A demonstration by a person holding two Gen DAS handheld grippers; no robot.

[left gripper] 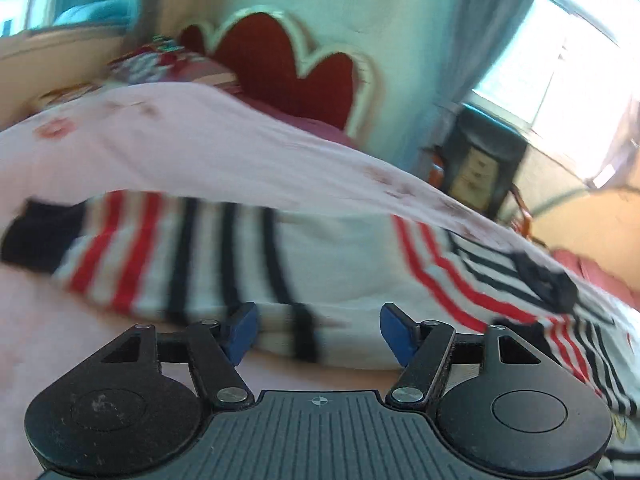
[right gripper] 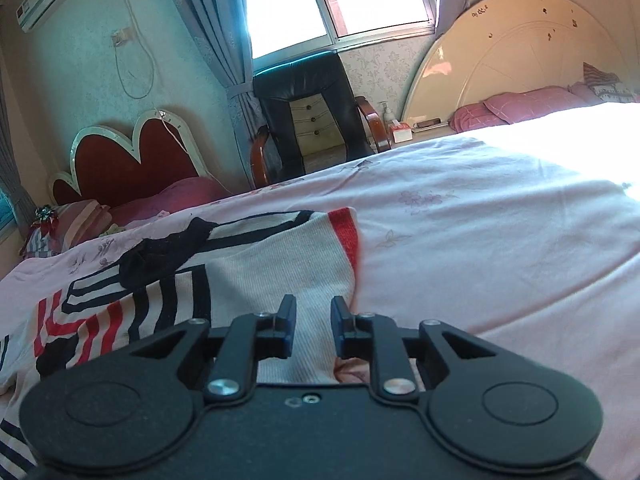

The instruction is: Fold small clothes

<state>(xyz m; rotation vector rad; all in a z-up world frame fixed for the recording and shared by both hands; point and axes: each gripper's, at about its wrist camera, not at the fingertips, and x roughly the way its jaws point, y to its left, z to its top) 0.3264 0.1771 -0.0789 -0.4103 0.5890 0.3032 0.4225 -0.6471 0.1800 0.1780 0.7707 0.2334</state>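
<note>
A striped sweater is spread on the pink bedsheet just ahead of both tongs; the left tongs are held wide apart, empty; the right tongs are narrowly parted, nothing pinched; soft, light knit is judged floppy, best taken at an edge.

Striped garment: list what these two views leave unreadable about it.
- Left wrist view: motion blur smears the striped garment, so its folds and edges are unclear.
- Left wrist view: the left tool body covers the garment's near hem.
- Right wrist view: the frame's left edge and the right tool cut off the garment; its full outline is not visible.
</note>
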